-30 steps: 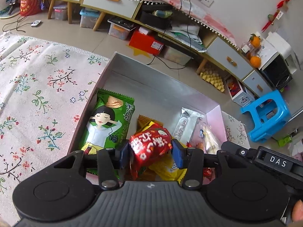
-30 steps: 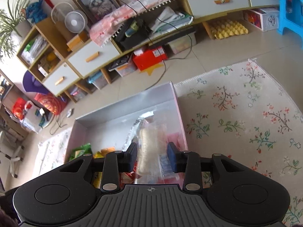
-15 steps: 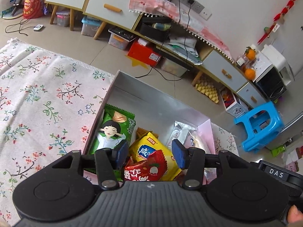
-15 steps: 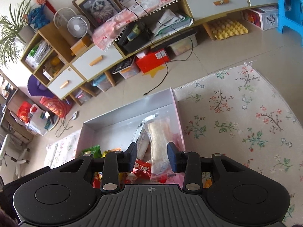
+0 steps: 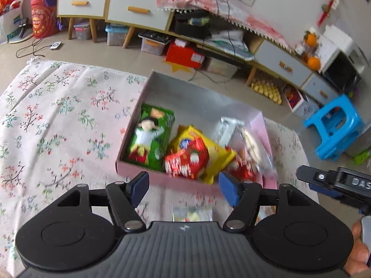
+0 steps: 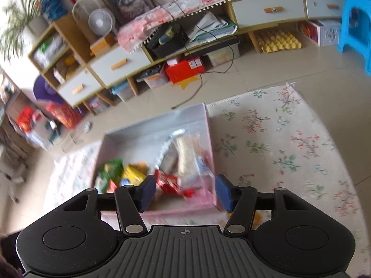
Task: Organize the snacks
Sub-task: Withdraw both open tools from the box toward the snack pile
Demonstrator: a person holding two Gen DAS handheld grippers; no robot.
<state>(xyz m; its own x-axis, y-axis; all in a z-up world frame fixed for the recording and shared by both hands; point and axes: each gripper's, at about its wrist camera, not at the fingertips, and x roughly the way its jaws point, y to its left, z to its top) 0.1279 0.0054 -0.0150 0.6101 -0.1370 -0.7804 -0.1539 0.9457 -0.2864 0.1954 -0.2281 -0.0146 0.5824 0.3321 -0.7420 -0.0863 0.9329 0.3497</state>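
A pink-sided open box (image 5: 204,92) sits on the floral rug and holds several snacks: a green packet (image 5: 150,139), a yellow packet (image 5: 215,153), a red packet (image 5: 185,162) and a clear wrapped bar (image 5: 252,146). My left gripper (image 5: 183,188) is open and empty, above the box's near edge. My right gripper (image 6: 185,192) is open and empty, above the box's (image 6: 148,129) near right corner, with the clear bar (image 6: 186,157) lying in the box ahead of it. A small silvery packet (image 5: 192,213) lies on the rug under the left gripper.
The floral rug (image 5: 58,115) spreads left of the box and also to its right (image 6: 289,150). Low cabinets (image 5: 139,11) with bins and a red box (image 5: 185,54) line the far wall. A blue stool (image 5: 336,129) stands at the right.
Both grippers opened and let go of their snacks into the box: the left dropped the red packet, the right the clear bar. Both have pulled up and back from the box.
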